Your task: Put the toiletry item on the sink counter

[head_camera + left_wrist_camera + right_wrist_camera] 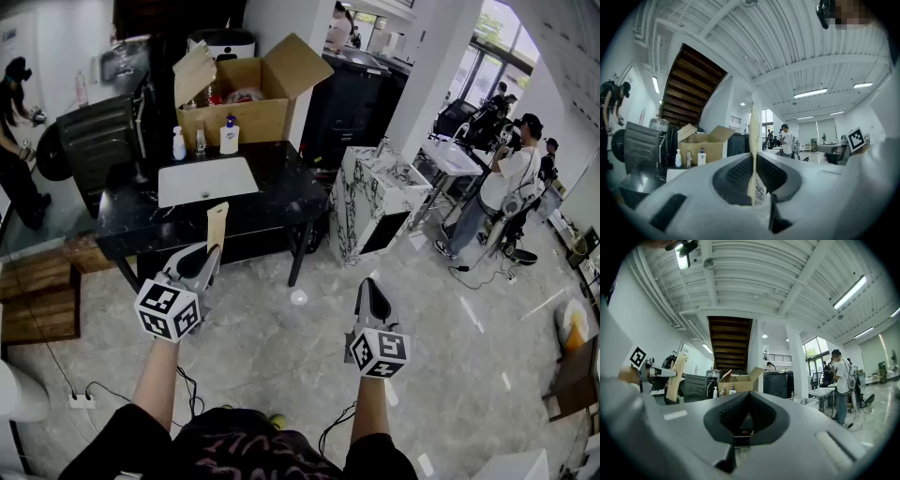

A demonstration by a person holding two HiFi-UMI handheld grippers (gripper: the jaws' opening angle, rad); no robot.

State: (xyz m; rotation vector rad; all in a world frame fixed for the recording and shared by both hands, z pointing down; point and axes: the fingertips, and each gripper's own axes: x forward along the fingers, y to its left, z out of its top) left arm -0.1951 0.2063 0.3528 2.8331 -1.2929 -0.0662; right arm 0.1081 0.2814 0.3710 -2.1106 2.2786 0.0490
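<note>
From the head view: the left gripper (208, 258) is clamped on a flat, tan toiletry packet (217, 228). The packet stands upright in the air at the front edge of the counter (127, 220) and is not set down on it. The counter is a black, glossy, veined slab with a white rectangular sink basin (206, 180) sunk in its middle. Along the back edge stand three small pump bottles (178, 143) and, behind them, an open cardboard box (246, 98), so the bare stone is at the front edge and both front corners. The right gripper (367, 289) hangs over the grey tiled floor (281, 356), jaws together, with nothing in them. A white marbled cabinet (375, 202) stands just beside the counter's right end.

Over to the left gripper view: the packet (753, 131) shows edge-on, thin and cream, pinched between ribbed black pads (736, 176) at the gripper's (753, 157) tips. Printed text shows low on its side. The box (701, 147) and bottles (678, 158) sit well beyond.

Now the right gripper view: its gripper (749, 397) has the dark textured pads (733, 416) meeting at the tips, holding nothing. The packet (676, 377) shows far left, broad face on, rounded at the top.
</note>
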